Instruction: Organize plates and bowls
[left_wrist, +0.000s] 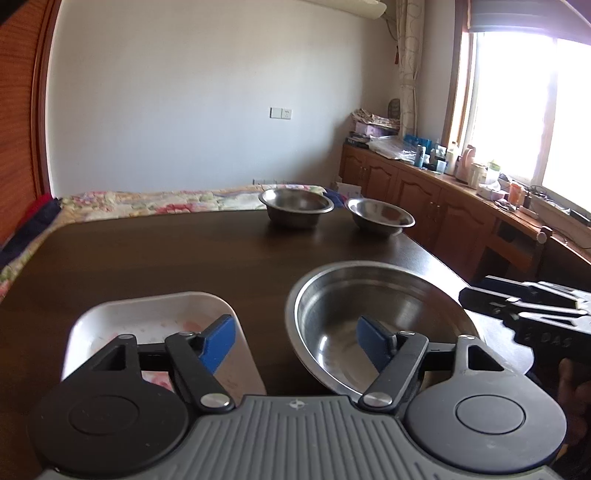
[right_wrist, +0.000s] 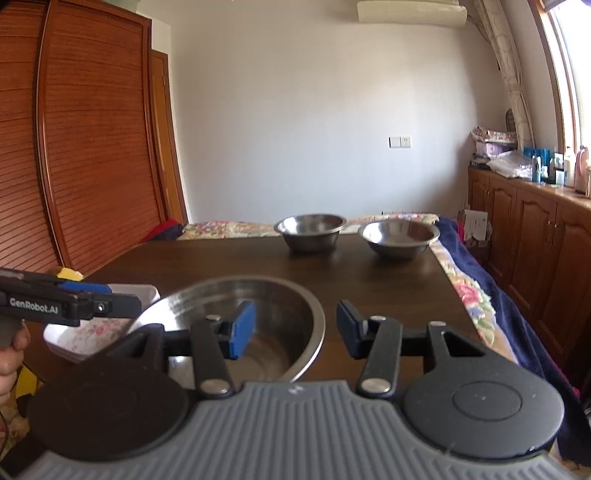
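Currently: both grippers hover with fingers apart over the near edge of the dark table (left_wrist: 166, 254); nothing is gripped.

Left to right, left wrist view: white rectangular plate (left_wrist: 147, 317) with a floral print lies at the near left; left gripper (left_wrist: 297, 341) is spread wide, one blue pad above the plate, the other above the large steel bowl (left_wrist: 369, 295) just beside it. Right gripper (right_wrist: 295, 328) spans that bowl's right rim, one pad over the basin and one over bare table. Two small steel bowls, (right_wrist: 311, 226) and (right_wrist: 400, 233), sit side by side at the far edge, apart from each other.
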